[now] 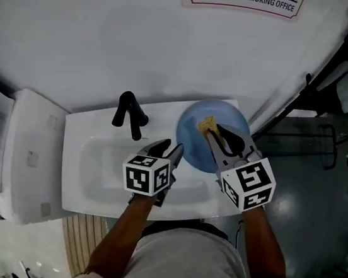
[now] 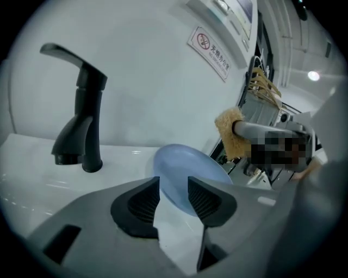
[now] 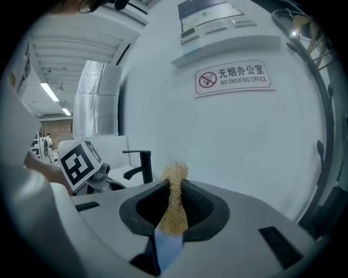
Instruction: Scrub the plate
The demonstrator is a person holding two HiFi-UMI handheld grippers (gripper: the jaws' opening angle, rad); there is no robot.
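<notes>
While the left tool (image 2: 174, 187) has its dark ribbed jaws apart with nothing pressed between them, the rim of the round pale-blue plate (image 2: 182, 163) shows just beyond their gap. The right tool (image 3: 174, 190) is clamped on a tan fibrous scrubbing pad (image 3: 175, 179), which the head view shows over the far part of the plate. The plate sits tilted at the right rear corner of the white washbasin (image 1: 93, 169), near the black lever tap (image 1: 129, 116), below a no-smoking sign (image 3: 234, 77) on the white wall (image 1: 112, 31).
</notes>
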